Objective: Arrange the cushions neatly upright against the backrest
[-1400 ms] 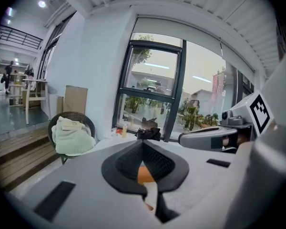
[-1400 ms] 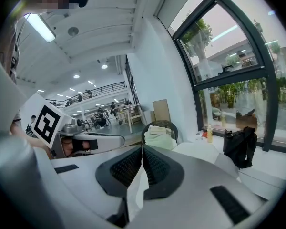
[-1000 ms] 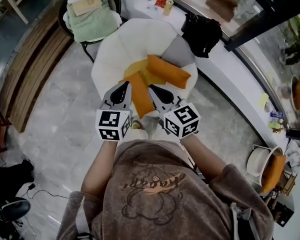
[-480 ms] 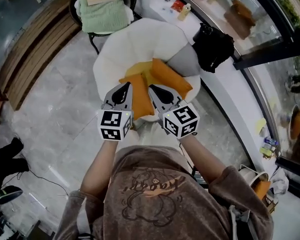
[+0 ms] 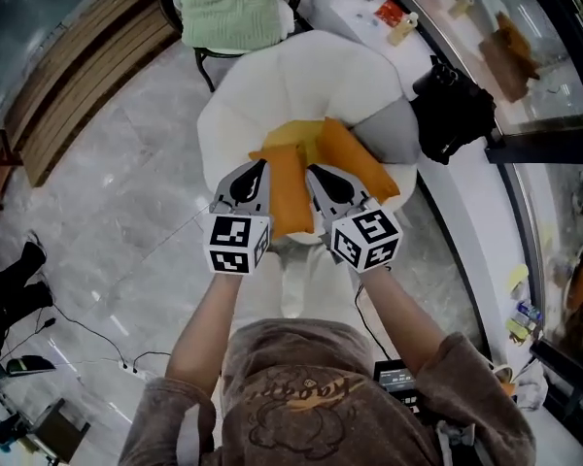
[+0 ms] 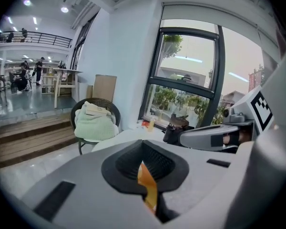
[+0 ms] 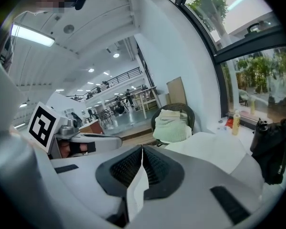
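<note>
In the head view, the left gripper (image 5: pixel 259 170) and the right gripper (image 5: pixel 314 171) flank one orange cushion (image 5: pixel 290 190). It lies lengthwise over the front of the white armchair (image 5: pixel 291 76) and is not yet upright. With one gripper at each long edge, the hold looks meant to lift it level and stand it against the backrest. I count four cushions. Besides the held one there is a second orange cushion (image 5: pixel 355 158) lying slanted beside it, a yellow cushion (image 5: pixel 296 134) behind both, and a grey cushion (image 5: pixel 389 134) at the backrest's right side.

In the left gripper view, the jaws are pressed together on a fold of the orange cushion (image 6: pixel 148 187).

In the right gripper view, the jaws are likewise pressed together, pinching a white strip (image 7: pixel 136 190). It is probably that cushion's seam or label, though I cannot tell for sure.
</note>
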`<action>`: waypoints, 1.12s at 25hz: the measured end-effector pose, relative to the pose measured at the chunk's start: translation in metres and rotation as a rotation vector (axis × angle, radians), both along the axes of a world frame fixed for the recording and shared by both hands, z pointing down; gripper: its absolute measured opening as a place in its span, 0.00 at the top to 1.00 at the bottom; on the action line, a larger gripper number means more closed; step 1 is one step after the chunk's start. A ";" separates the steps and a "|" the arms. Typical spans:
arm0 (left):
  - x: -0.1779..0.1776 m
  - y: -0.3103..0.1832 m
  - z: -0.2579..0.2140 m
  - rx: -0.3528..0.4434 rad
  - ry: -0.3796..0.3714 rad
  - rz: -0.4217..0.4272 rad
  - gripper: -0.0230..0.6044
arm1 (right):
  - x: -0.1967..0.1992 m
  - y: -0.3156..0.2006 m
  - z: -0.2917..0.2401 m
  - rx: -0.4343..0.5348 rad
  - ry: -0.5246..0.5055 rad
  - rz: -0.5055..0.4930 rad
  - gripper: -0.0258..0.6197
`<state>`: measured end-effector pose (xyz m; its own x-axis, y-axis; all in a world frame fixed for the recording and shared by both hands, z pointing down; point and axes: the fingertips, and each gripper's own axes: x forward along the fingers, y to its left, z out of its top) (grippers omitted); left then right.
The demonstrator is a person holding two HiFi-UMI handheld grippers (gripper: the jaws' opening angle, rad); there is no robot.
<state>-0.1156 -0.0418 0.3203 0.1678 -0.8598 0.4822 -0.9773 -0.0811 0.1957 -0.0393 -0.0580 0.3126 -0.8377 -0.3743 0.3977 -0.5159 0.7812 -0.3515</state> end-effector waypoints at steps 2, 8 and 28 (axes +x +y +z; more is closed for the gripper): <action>-0.007 -0.003 0.013 -0.015 0.004 -0.009 0.96 | -0.004 -0.009 0.012 0.001 0.004 0.010 0.92; -0.018 -0.009 0.062 -0.046 0.023 -0.039 0.96 | -0.018 -0.017 0.056 -0.009 -0.010 -0.029 0.92; 0.004 -0.008 0.255 -0.190 0.075 0.008 0.96 | -0.018 -0.024 0.248 -0.107 0.099 -0.013 0.92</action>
<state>-0.1116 -0.0502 0.5749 0.2157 -0.7529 0.6218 -0.9590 -0.0434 0.2802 -0.0578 -0.0823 0.5603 -0.7971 -0.3143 0.5156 -0.5420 0.7488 -0.3815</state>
